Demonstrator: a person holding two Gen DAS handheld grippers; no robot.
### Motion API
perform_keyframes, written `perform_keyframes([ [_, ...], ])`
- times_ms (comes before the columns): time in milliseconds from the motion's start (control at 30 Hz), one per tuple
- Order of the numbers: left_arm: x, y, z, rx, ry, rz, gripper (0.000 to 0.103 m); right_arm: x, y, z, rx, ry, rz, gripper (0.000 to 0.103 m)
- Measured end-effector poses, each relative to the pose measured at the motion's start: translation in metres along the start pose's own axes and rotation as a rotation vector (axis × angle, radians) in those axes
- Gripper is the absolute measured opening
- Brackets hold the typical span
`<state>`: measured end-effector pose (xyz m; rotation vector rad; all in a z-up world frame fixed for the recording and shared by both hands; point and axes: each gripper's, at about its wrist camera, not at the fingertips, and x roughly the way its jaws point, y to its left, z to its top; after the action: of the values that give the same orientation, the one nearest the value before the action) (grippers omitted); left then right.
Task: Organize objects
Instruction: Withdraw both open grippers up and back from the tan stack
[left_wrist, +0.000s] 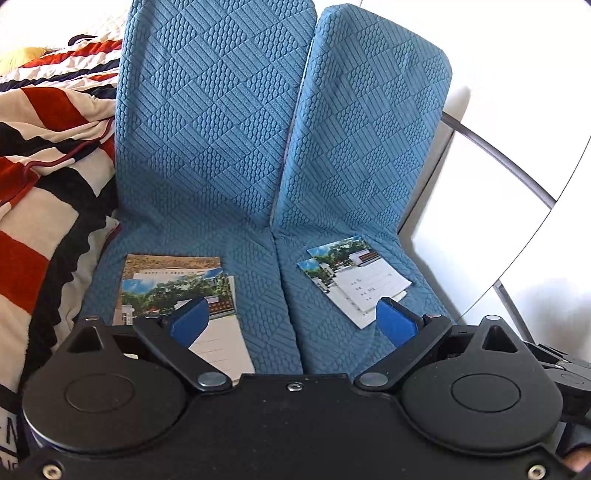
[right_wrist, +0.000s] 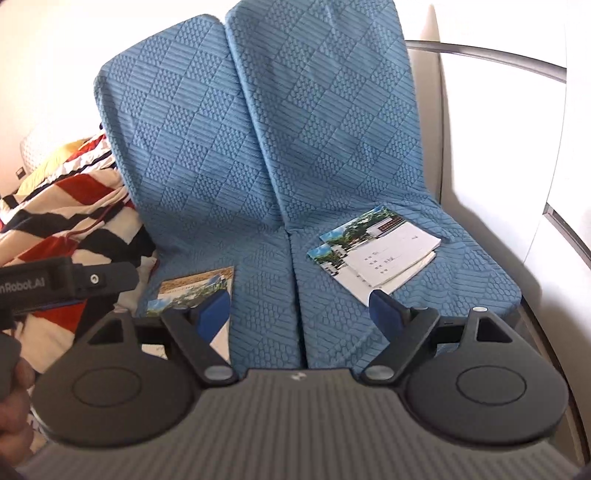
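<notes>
My left gripper (left_wrist: 291, 321) and right gripper (right_wrist: 297, 312) both gape wide, holding nothing; one booklet stack (left_wrist: 177, 291) lies on the left blue cushion (left_wrist: 199, 155), another stack (right_wrist: 376, 251) on the right cushion (right_wrist: 332, 129)

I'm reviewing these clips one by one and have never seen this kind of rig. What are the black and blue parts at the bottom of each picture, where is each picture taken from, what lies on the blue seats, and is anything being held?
There is no robot here: a person carries a two-finger gripper in each hand, and each gripper has a wide-angle camera looking forward along its fingers. One picture comes from the left gripper, the other from the right gripper. The black discs and blue pads are the grippers' own parts.

Ahead are two blue quilted seat cushions standing side by side. A striped blanket lies to their left. On the left seat lies a pile of booklets with photo covers; on the right seat lies a second pile of booklets.

Both grippers are open and hold nothing.
</notes>
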<state>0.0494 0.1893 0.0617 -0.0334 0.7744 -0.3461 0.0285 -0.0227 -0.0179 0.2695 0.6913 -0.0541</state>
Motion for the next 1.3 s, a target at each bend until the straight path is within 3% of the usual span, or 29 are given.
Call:
perform_keyframes([
  [500,0.024,-0.042,-0.023,0.016,0.025,-0.055,0.097,-0.012,-0.041,-0.014,-0.004,0.002,-0.048,0.084],
  [867,0.028,-0.050,-0.033,-0.015,0.053,-0.083,0.097,-0.015,-0.058,-0.022,0.013,-0.006,-0.076,0.084],
  [1300,0.089,-0.065,-0.044,-0.046,0.131,-0.099,0.097,0.022,-0.086,-0.033,0.022,-0.015,-0.134,0.084],
])
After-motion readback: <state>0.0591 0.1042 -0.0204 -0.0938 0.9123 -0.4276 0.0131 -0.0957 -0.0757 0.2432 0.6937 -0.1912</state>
